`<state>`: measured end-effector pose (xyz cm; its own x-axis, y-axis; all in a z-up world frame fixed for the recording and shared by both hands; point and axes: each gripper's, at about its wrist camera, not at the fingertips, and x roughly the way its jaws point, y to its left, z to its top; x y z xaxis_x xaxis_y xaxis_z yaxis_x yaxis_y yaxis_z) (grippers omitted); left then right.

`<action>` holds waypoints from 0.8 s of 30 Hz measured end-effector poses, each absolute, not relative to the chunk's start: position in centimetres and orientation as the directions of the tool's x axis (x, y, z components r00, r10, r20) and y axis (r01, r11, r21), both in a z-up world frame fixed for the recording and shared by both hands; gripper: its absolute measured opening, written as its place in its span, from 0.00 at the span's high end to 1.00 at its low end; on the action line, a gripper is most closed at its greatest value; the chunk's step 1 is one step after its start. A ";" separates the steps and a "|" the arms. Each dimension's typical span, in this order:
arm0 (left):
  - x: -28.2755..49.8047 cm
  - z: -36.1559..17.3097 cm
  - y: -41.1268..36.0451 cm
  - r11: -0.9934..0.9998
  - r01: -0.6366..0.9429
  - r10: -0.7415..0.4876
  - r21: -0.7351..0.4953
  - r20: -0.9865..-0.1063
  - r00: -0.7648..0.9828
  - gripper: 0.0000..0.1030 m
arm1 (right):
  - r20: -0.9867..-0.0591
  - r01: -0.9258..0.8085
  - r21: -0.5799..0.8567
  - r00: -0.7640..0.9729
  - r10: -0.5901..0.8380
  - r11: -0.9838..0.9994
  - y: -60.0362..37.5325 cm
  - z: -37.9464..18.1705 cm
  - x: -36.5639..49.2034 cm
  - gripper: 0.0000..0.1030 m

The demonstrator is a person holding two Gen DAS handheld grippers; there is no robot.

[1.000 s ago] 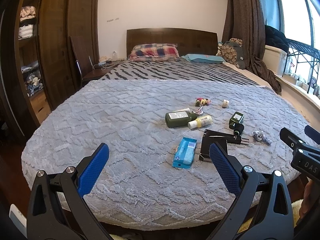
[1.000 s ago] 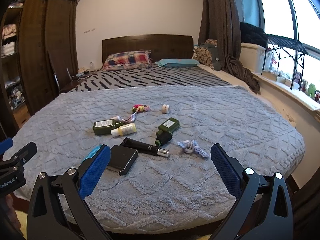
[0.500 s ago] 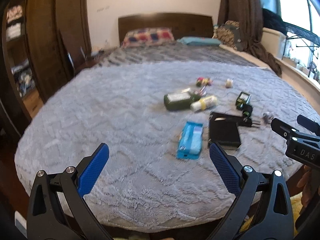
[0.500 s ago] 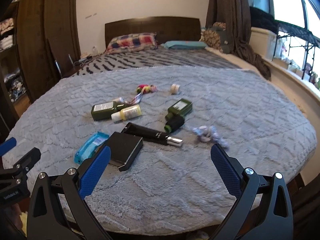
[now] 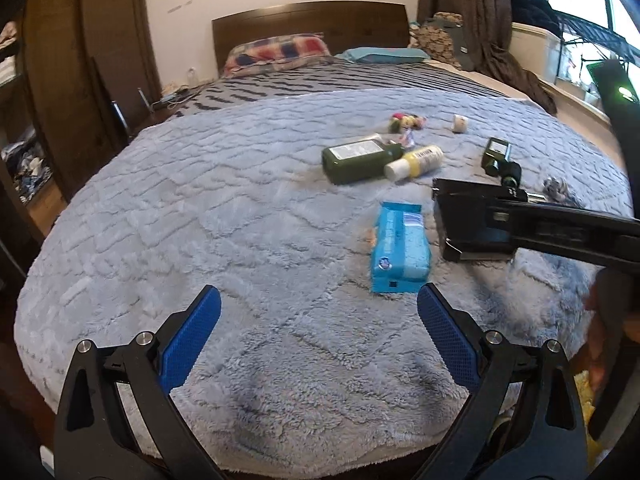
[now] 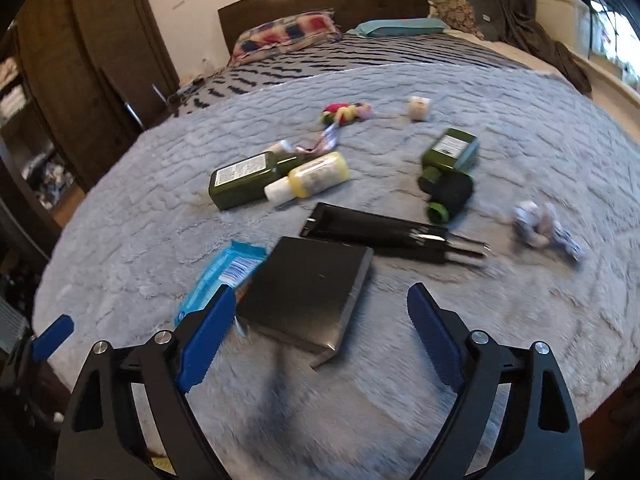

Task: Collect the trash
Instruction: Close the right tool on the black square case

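Observation:
Trash lies on a grey fleece blanket (image 5: 200, 208). A blue tissue pack (image 5: 400, 252) lies just ahead of my open, empty left gripper (image 5: 316, 332). A flat black box (image 6: 308, 288) lies just ahead of my open, empty right gripper (image 6: 320, 328), which hovers low over its near edge. Beyond it are a black tube (image 6: 384, 232), a dark green bottle (image 6: 248, 180), a yellow bottle (image 6: 312, 180), a small green bottle (image 6: 452, 156), a crumpled wrapper (image 6: 544, 228), a colourful wrapper (image 6: 344, 114) and a small white roll (image 6: 419, 108). The right gripper's body (image 5: 560, 232) crosses the left wrist view.
The bed has a wooden headboard (image 5: 312, 24) and pillows (image 5: 276, 54) at the far end. A dark wardrobe (image 5: 80, 60) stands on the left. Curtains and a window ledge (image 5: 572, 92) run along the right. The blanket's near edge (image 5: 280, 452) drops off below the grippers.
Both grippers have moved forward and down toward the items. The right gripper has come close over the black box and now reaches into the left wrist view. Both stay open.

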<state>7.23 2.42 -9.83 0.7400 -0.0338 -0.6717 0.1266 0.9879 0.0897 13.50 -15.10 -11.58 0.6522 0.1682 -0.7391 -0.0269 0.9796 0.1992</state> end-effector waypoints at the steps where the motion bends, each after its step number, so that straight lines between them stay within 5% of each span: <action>1: 7.4 -10.0 2.5 0.988 0.131 -0.041 0.082 -0.676 0.736 0.10 | -0.747 -0.023 0.194 0.644 0.163 0.981 -14.7 -11.9 13.9 0.15; 15: 8.7 -11.7 2.5 0.982 0.182 -0.104 0.040 -0.696 0.710 0.12 | -0.807 0.047 0.171 0.580 0.112 0.984 -13.3 -14.2 17.6 0.14; 24: 10.0 -11.7 1.1 0.977 0.215 -0.154 0.002 -0.690 0.707 0.13 | -0.797 0.010 0.158 0.592 0.121 0.987 -14.9 -14.3 16.8 0.23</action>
<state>10.00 1.12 -11.66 0.7069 -0.1540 -0.6903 0.2152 0.9766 0.0025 16.83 -14.86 -14.26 0.5915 0.1213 -0.7971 0.0103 0.9874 0.1580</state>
